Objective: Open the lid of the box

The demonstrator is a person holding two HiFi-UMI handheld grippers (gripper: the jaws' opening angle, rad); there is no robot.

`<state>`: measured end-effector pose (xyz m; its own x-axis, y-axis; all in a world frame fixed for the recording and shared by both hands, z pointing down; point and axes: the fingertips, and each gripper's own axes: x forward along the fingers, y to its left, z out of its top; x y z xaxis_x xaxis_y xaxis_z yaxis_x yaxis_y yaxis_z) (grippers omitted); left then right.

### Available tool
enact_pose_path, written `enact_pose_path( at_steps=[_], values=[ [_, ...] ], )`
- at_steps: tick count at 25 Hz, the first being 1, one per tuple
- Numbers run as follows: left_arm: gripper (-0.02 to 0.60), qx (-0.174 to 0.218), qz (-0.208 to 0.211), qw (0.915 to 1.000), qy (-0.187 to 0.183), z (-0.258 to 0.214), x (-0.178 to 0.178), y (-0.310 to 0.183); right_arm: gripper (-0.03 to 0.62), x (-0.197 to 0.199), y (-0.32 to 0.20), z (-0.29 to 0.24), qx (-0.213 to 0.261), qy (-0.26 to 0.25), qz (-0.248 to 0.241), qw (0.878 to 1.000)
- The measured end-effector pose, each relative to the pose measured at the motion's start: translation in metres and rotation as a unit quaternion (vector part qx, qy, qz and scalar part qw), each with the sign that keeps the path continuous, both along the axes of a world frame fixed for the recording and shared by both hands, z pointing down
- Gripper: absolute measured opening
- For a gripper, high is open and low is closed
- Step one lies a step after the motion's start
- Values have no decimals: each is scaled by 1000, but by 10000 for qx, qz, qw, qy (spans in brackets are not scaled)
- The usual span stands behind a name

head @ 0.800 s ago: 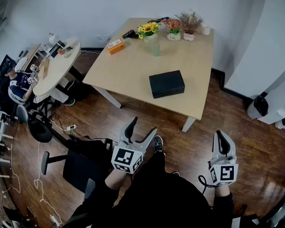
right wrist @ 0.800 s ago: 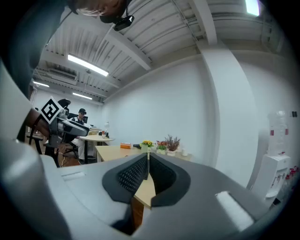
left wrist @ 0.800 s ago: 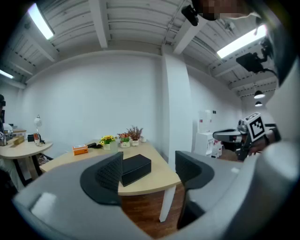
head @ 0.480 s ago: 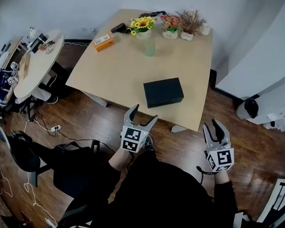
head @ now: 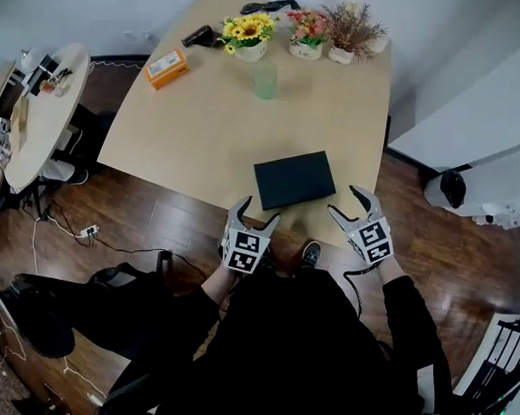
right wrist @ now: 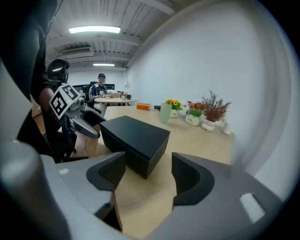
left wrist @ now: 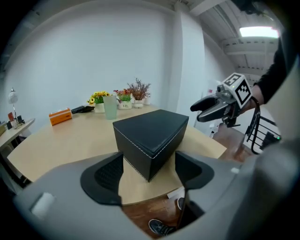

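A black box (head: 293, 179) with white stitching lies shut near the front edge of the light wooden table (head: 203, 124). Its near corner faces the left gripper view, box (left wrist: 151, 136), and the right gripper view, box (right wrist: 136, 142). My left gripper (head: 254, 212) hovers open just off the table's front edge, short of the box's left front corner. My right gripper (head: 349, 202) is open over the table edge beside the box's right front corner. Neither touches the box. Nothing is between either pair of jaws.
At the table's far side stand a sunflower pot (head: 246, 33), two more plant pots (head: 307, 34), a green cup (head: 264, 80), an orange box (head: 167, 69) and a dark object (head: 198, 35). A round side table (head: 37, 118) stands left. A white counter (head: 476, 116) is right.
The person has stepped up to the table. Both grippers have moved forward from over the floor to the table's front edge, on either side of the box's near side.
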<state>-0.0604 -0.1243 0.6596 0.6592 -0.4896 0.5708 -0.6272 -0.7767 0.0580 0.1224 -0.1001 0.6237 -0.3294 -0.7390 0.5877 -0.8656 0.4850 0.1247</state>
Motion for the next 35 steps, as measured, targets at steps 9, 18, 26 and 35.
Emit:
enact_pose_path(
  at_steps=[9,18,26,35],
  values=[
    [259,-35,-63,9993,-380,4,20,-10,287,-18,-30,25,-139,93,-1410,9899],
    [247,-35,-150,9984,-549,6,16,-13,267,-22,-38,13,-856,-1890,-1054,9725],
    [247,63,-9,9966,-824,3,12,-12,275,-22,-39,9,-1117,-2173,-1077,9637],
    [105,2347,1607,9212,-2653,-34,18,-4,265,-24,-38,8,-1225,-2279,-1033,9604]
  ],
)
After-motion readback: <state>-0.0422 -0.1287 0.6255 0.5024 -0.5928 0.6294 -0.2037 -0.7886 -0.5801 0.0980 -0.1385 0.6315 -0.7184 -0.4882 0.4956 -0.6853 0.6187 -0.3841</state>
